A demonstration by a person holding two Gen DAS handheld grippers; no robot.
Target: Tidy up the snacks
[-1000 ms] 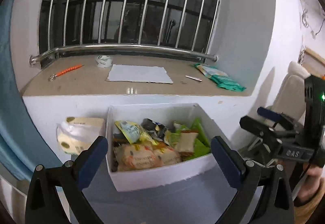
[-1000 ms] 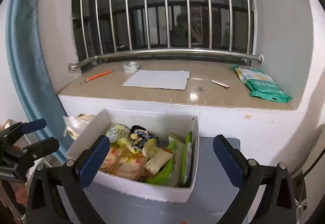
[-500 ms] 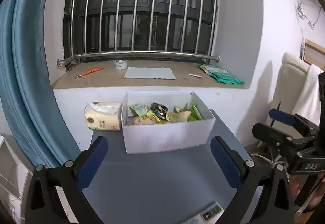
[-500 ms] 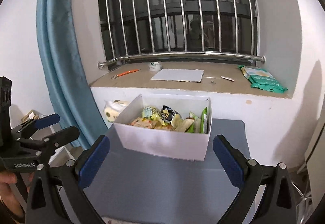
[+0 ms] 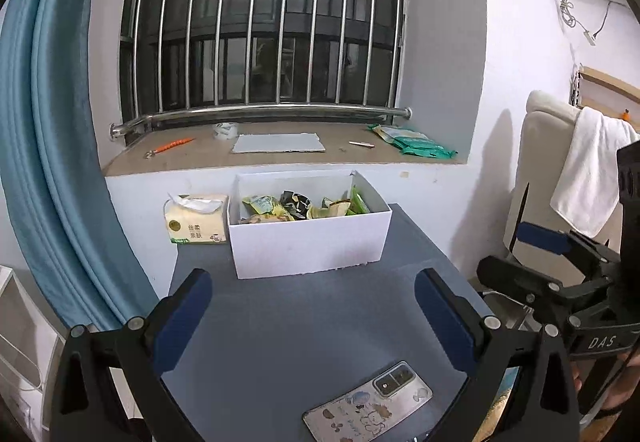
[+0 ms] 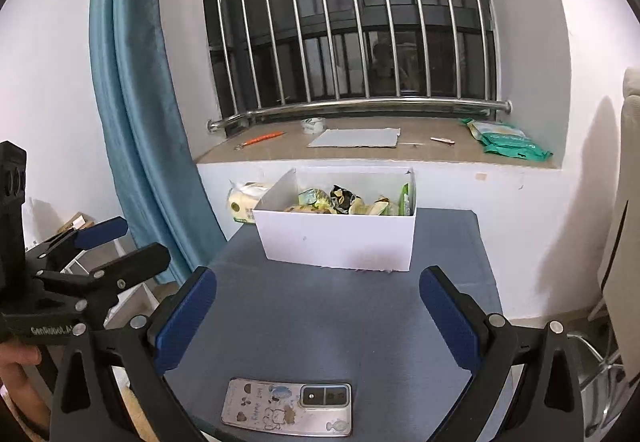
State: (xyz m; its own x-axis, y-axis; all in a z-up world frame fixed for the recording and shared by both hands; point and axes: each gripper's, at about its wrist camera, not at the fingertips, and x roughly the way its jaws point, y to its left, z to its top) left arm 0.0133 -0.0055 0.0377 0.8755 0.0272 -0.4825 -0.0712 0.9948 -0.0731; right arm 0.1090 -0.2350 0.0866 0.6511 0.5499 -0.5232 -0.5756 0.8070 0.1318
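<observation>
1. Both grippers up off the grey worktop [image 5: 304, 322], pulled back from the white box [image 5: 310, 242], nothing held in either.
2. Left gripper [image 5: 316, 316]: blue-padded fingers [image 5: 182, 318] spread wide, empty, just bare worktop between them. Also visible off to the left side in the right wrist view, same spread look.
3. Right gripper [image 6: 318, 316]: fingers [image 6: 450, 318] spread wide too, nothing between them. Shows up at the right edge of the left wrist view, beside the worktop's right edge.
4. Snacks [image 5: 300, 205] all piled inside the white box: yellow, green and dark wrappers, heaped loose, tops poking near the rim. Box sitting at the far end of the worktop, right under the window ledge [image 5: 280, 157].
5. Tissue pack [image 5: 196, 217] just beside the box on its left, up against the wall.
6. Phone [image 6: 288, 406] lying back-up in a cartoon case at the near edge of the worktop, well apart from the box, roughly below the gap between the right gripper's fingers.
7. On the ledge: grey sheet [image 5: 279, 143], orange tool [image 5: 172, 145], tape roll [image 5: 226, 129], green packets [image 5: 412, 141] at the right end.
8. Blue curtain [image 5: 52, 145] hanging on the left, white towel [image 5: 592, 177] draped over a chair on the right.
</observation>
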